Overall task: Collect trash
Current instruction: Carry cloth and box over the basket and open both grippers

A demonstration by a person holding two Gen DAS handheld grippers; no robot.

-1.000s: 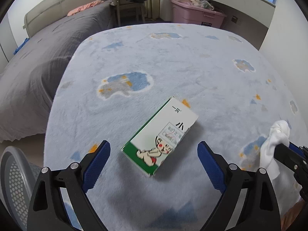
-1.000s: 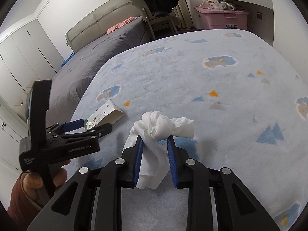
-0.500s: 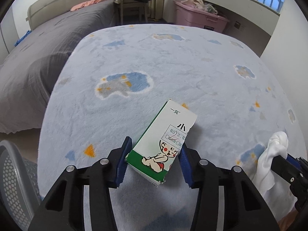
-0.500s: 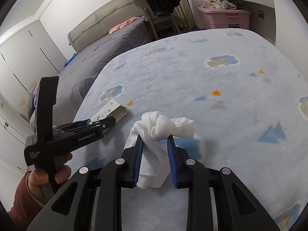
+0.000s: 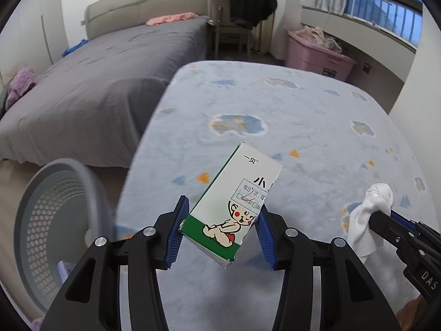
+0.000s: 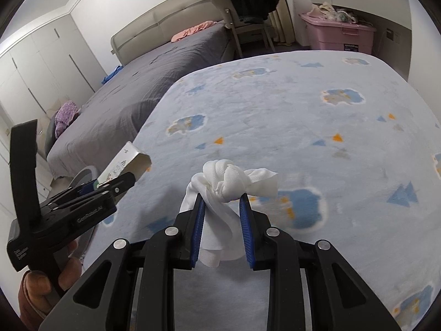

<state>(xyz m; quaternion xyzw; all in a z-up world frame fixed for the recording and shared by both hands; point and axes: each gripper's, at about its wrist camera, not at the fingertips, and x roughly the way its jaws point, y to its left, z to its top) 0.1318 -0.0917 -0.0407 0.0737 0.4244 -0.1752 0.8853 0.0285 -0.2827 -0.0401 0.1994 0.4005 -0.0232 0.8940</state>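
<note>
The left gripper [image 5: 220,229] has its jaws drawn in narrow on a box [image 5: 234,204], the blue pads [image 5: 179,231] pressing its two long sides near the green lower end; the box is tilted, its white upper end pointing away from the jaws, a cartoon baby printed on the face, and it hangs clear of the rug [image 5: 303,127] below. The right gripper [image 6: 222,224] has its jaws closed narrow on a tissue [image 6: 228,182], a white crumpled wad whose knotted top bulges above the pads while a loose tail hangs down between them. Seen from the left wrist, that tissue [image 5: 369,212] sits off to the right of the left jaws, held at about the same height as the box. Left of the left jaws, low and close, stands a grey bin [image 5: 55,220] with perforated walls, on the bare floor beside the rug's edge. The rug is pale blue and fluffy with darker blue cloud patches and small orange triangles. Beyond it to the left is a bed [image 5: 96,88] with a grey cover; farther back a chair [image 5: 234,27] draped in dark clothing, and to the right a pink tub [image 5: 317,52] under the window.
</note>
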